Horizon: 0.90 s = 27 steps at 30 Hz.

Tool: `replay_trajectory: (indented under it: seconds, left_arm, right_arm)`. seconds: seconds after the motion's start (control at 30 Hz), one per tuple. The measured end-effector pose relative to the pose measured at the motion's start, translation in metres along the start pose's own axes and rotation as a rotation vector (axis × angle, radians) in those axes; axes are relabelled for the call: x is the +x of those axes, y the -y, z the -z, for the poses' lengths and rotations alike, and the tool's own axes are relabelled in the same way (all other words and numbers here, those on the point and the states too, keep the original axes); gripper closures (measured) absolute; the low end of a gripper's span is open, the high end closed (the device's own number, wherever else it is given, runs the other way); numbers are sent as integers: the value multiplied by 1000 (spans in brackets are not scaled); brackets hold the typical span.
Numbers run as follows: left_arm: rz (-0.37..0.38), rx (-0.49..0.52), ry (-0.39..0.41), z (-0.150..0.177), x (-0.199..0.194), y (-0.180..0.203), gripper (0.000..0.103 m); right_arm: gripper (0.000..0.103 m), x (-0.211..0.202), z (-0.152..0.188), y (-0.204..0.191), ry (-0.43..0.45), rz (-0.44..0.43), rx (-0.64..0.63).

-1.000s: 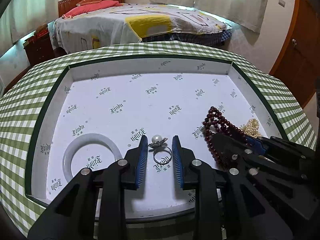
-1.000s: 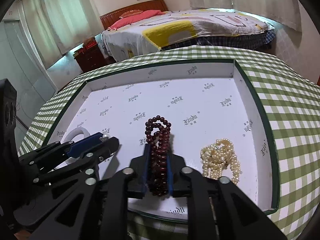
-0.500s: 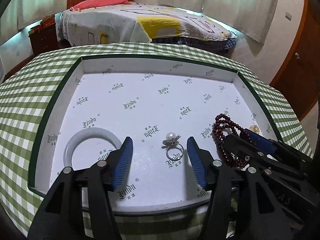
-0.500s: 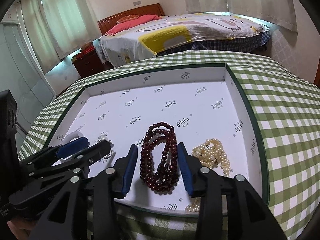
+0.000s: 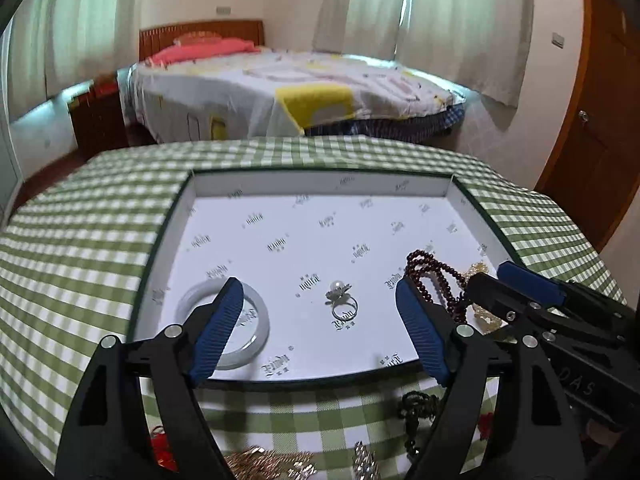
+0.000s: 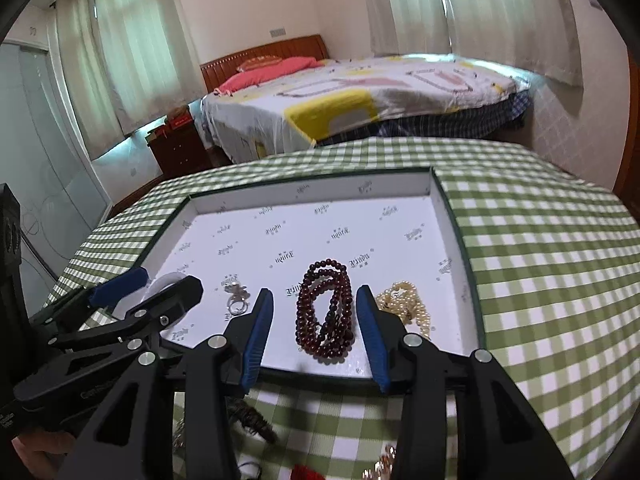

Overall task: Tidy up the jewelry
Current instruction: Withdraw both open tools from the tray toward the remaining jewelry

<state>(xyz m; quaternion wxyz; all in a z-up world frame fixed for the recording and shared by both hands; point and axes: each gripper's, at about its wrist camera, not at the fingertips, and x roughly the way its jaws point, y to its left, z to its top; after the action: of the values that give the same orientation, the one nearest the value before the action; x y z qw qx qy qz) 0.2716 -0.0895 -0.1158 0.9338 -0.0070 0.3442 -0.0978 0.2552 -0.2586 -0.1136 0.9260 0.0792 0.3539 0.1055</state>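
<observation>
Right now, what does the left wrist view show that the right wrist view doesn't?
Only the left wrist view shows the whole white bangle; in the right wrist view it is mostly hidden behind the left gripper. Only the right wrist view shows the full loop of dark red beads and most of the pearl strand. Both show the tray, the pearl ring and open jaws.

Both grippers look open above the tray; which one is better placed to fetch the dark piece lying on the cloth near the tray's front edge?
Probably left: the dark piece lies just below the open left gripper, by its right finger.
</observation>
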Motion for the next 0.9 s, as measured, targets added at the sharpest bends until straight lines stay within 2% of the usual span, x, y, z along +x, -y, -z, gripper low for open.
replay_trajectory:
  seconds: [0.1,0.37,0.67,0.9]
  left_arm:
    - [-14,18,42,3,-19,0,24]
    - [-31,-12,109,27,-69,-11,24]
    - [-69,-40,102,67,-108,-32,24]
    - [-102,-60,62,100,-122,-48,24]
  right_arm:
    - [60,-14,4,-6,23,8,-12]
    - [60,-54,31,-19,83,42,-50]
    - [60,-90,60,-21,129,61,-64]
    - [60,-98,87,-23,116,56,-74]
